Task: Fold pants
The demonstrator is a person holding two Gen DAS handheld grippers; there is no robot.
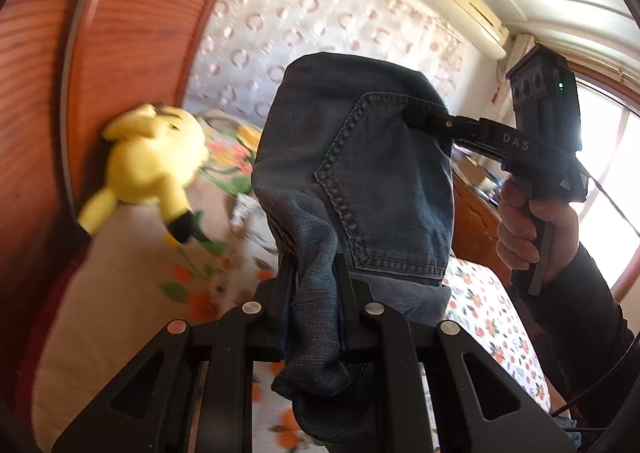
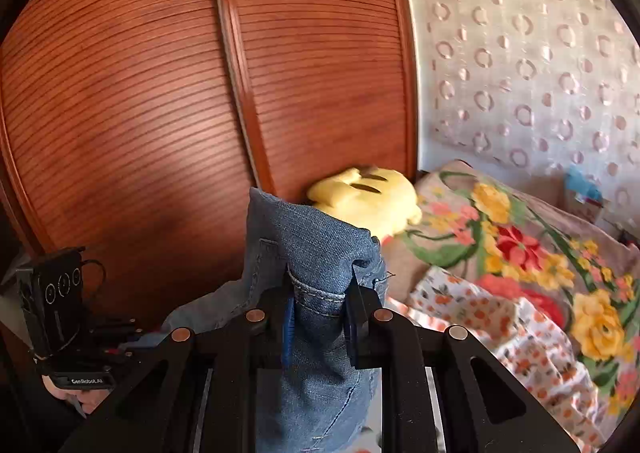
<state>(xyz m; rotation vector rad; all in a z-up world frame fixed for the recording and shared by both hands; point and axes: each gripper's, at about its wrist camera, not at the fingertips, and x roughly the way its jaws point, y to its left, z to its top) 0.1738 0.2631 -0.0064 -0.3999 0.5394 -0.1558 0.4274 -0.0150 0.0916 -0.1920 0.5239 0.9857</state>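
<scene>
Blue denim pants [image 1: 360,173] hang in the air above the bed, back pocket facing the left wrist camera. My left gripper [image 1: 316,277] is shut on a bunched edge of the denim, which spills down between its fingers. My right gripper [image 1: 416,119] reaches in from the right, held by a hand, and pinches the pants at the pocket's upper corner. In the right wrist view the right gripper [image 2: 320,285] is shut on a stitched hem of the pants [image 2: 316,253], and the left gripper's body [image 2: 60,293] shows at lower left.
A yellow plush toy [image 1: 152,157] lies on the floral bedspread [image 1: 496,317] against a brown slatted wardrobe door [image 2: 120,93]. A flowered pillow [image 2: 520,245] sits right of it. A patterned curtain [image 2: 520,73] hangs behind; a window and air conditioner [image 1: 476,17] are at right.
</scene>
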